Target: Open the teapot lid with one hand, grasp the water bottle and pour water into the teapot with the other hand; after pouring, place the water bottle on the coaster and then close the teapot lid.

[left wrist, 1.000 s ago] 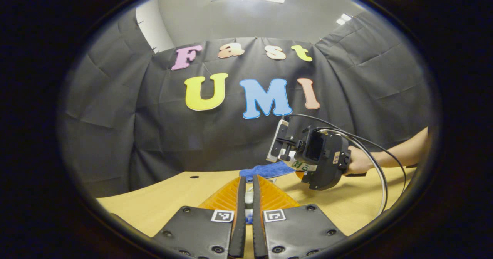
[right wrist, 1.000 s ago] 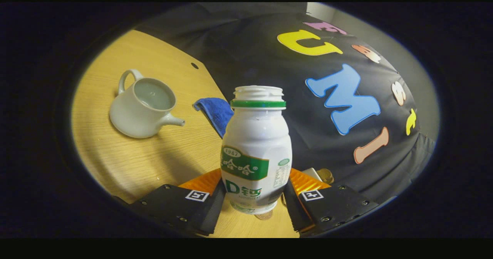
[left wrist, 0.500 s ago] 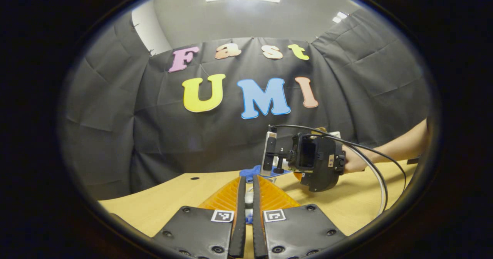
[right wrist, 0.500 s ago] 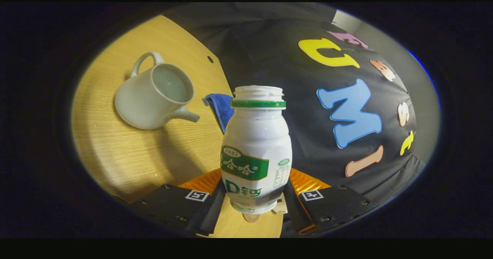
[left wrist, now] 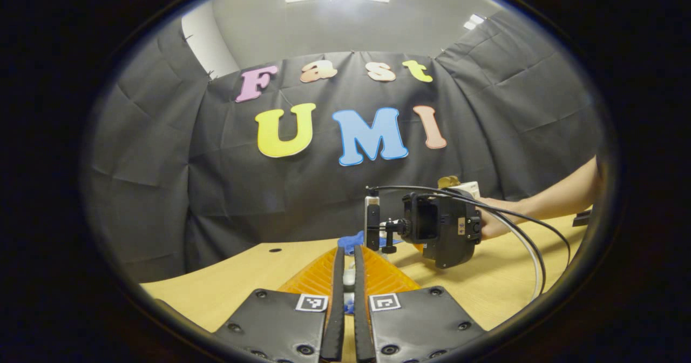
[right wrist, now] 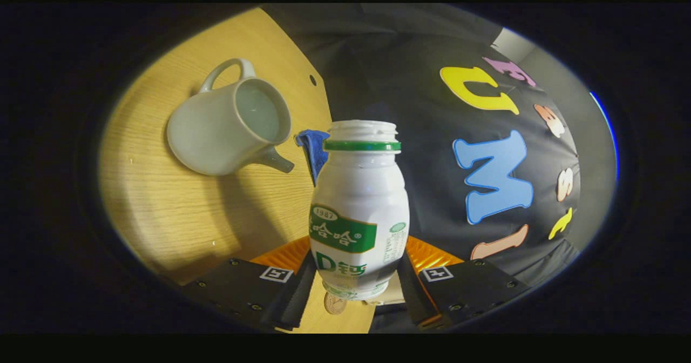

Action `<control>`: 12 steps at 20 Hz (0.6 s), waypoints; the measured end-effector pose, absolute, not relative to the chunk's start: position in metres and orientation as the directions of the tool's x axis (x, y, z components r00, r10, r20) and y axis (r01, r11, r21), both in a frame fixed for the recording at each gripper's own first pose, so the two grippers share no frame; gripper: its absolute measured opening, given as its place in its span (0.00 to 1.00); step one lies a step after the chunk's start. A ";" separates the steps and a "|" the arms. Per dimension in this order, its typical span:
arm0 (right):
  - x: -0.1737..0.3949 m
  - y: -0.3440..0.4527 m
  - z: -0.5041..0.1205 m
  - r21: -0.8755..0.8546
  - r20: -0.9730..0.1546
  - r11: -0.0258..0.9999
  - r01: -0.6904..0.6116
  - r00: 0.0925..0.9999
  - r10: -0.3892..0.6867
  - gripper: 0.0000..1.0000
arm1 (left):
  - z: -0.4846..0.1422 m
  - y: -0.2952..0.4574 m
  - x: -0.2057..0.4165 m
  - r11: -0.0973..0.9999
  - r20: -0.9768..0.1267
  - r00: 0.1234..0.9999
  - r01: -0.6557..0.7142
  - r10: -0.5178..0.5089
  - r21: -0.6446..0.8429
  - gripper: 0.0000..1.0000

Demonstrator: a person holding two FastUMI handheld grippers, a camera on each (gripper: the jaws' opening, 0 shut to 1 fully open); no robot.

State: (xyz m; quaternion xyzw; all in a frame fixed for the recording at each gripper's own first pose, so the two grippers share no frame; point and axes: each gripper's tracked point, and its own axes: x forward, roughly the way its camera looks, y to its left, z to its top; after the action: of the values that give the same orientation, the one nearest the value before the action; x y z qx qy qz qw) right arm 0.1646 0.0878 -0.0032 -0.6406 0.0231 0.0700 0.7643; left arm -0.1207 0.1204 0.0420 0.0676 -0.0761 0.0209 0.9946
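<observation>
My right gripper (right wrist: 356, 276) is shut on the water bottle (right wrist: 359, 206), a white uncapped bottle with a green neck ring and green label. The pale teapot (right wrist: 227, 128) stands on the wooden table (right wrist: 162, 212) at upper left in the right gripper view, lidless, its spout pointing toward the bottle. In the left gripper view my left gripper (left wrist: 345, 252) is shut on a small pale piece, the teapot lid (left wrist: 349, 281), mostly hidden between the fingers. Farther off there, a hand (left wrist: 494, 222) holds the right gripper (left wrist: 380, 227) low over the table.
A blue cloth (right wrist: 314, 144) lies by the black wall behind the bottle, and shows again as the cloth (left wrist: 353, 240) in the left gripper view. A small round brownish disc (right wrist: 334, 302) and a tan flat piece (right wrist: 393, 295) lie under the bottle. Cables (left wrist: 532, 244) trail from the right gripper.
The right gripper has come down and turned more level, carrying the bottle. In its own view the teapot has slid up and rightward. The left gripper has barely moved.
</observation>
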 end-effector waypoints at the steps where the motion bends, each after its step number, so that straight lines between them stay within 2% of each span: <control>1: 0.165 0.088 -0.002 -0.981 -0.118 0.147 -0.128 0.990 0.076 0.72 | 0.042 0.120 -0.122 0.990 0.155 0.987 -0.051 0.031 0.133 0.14; 7: 0.168 0.091 0.003 -0.994 -0.093 0.044 -0.098 0.991 0.091 0.72 | 0.042 0.120 -0.121 0.989 0.154 0.988 -0.052 0.030 0.140 0.14; 8: 0.168 0.092 0.003 -0.995 -0.091 0.035 -0.094 0.991 0.095 0.72 | 0.041 0.120 -0.121 0.989 0.150 0.988 -0.051 0.030 0.140 0.18; 10: 0.168 0.093 0.005 -0.996 -0.085 0.012 -0.087 0.991 0.101 0.72 | 0.041 0.121 -0.120 0.988 0.146 0.989 -0.053 0.032 0.142 0.14; 12: 0.168 0.096 0.007 -0.997 -0.073 -0.027 -0.070 0.991 0.111 0.72 | 0.042 0.121 -0.121 0.988 0.150 0.988 -0.055 0.034 0.143 0.14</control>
State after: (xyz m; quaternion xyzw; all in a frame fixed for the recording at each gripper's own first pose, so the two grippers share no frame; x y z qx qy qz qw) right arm 0.1676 0.0957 0.0074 -0.7136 -0.0143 0.0648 0.6974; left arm -0.1206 0.1207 0.0418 0.0735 -0.0739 0.0224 0.9943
